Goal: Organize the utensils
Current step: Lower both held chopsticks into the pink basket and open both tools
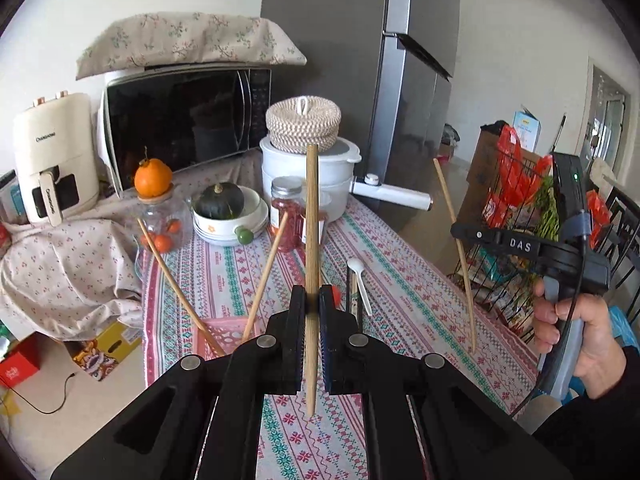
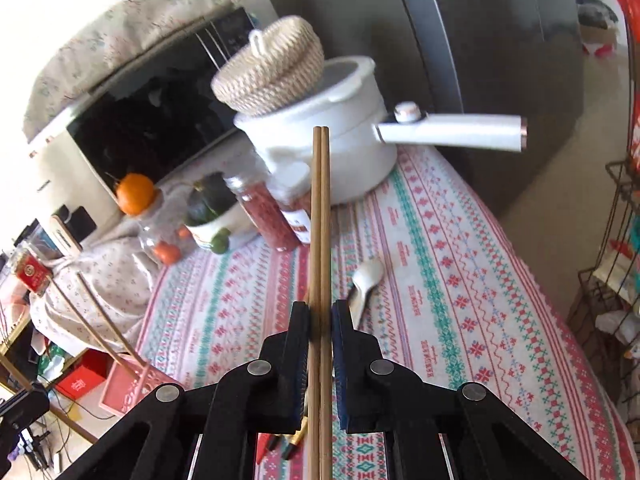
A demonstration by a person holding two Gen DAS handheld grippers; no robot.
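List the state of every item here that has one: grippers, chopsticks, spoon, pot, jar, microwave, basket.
Left gripper: shut on one chopstick, upright.
Right gripper: shut on a chopstick pair, lifted.
Pink basket: holds two leaning chopsticks.
White spoon: lying on the tablecloth.
White pot: woven lid on top.
Red jar: capped.
Microwave: door closed.

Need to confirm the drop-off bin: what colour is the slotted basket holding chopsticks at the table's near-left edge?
Pink basket, clearest in the left wrist view.
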